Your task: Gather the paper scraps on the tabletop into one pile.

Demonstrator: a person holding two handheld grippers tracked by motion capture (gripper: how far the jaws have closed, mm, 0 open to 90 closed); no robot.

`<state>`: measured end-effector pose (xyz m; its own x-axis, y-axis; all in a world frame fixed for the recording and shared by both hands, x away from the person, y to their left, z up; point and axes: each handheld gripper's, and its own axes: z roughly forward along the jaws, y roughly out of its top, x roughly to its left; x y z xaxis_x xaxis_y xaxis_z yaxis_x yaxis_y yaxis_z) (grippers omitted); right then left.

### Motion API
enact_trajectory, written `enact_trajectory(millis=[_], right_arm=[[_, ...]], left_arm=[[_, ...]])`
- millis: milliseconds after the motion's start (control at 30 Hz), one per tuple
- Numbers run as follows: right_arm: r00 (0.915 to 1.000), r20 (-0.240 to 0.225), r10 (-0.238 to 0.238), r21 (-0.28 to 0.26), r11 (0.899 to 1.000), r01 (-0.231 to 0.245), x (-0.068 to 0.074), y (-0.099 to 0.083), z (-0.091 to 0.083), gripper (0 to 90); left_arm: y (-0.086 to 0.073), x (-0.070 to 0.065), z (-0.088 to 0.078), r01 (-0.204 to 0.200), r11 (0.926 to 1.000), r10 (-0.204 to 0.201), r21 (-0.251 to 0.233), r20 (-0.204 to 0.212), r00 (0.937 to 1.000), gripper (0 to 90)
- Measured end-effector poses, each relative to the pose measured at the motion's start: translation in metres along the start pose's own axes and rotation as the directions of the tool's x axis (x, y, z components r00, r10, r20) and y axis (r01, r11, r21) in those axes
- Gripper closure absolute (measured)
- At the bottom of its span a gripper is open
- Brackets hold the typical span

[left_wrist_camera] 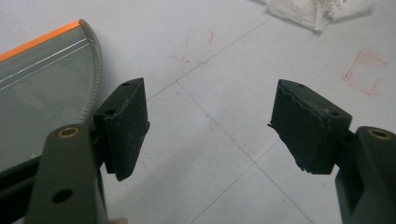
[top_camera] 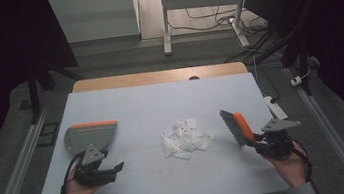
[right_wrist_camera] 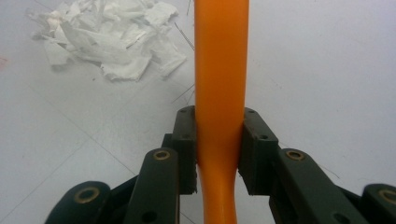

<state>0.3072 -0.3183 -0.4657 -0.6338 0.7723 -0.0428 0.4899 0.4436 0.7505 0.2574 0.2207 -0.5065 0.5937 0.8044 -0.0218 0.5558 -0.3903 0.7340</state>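
at the left of the table (top_camera: pixel 136 187) lies a grey dustpan (top_camera: pixel 90 136) with an orange front edge, flat on the white surface. just below it, toward the person, the left gripper (top_camera: pixel 117 168) rests low over the table in the left hand (top_camera: pixel 79 190); in the left gripper view its jaws stand wide apart with nothing between them, bare tabletop showing in the gap, and the dustpan's curved rim sits just beside the left jaw (close, but whether it touches i cannot tell). in the middle of the table sits a loose heap of torn white paper scraps (top_camera: pixel 185 138), well apart from the dustpan. to the right of the heap, a brush (top_camera: pixel 237 127) with an orange handle and dark bristles stands tilted, bristles toward the scraps, near them but not touching. the right gripper (top_camera: pixel 256 140) is clamped on that handle: the right gripper view shows both pads pressed against the orange handle on either side.
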Motion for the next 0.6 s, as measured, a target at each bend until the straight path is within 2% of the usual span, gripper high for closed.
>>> enact_trajectory(millis=[600], right_arm=[[1.0, 0.005, -0.001, -0.01, 1.0, 0.001, 0.0013, -0.0001, 0.0, 70.3]], left_arm=[[0.0003, -0.0004, -0.0011, -0.003, 1.0, 0.003, -0.005, -0.002, 1.0, 28.0]])
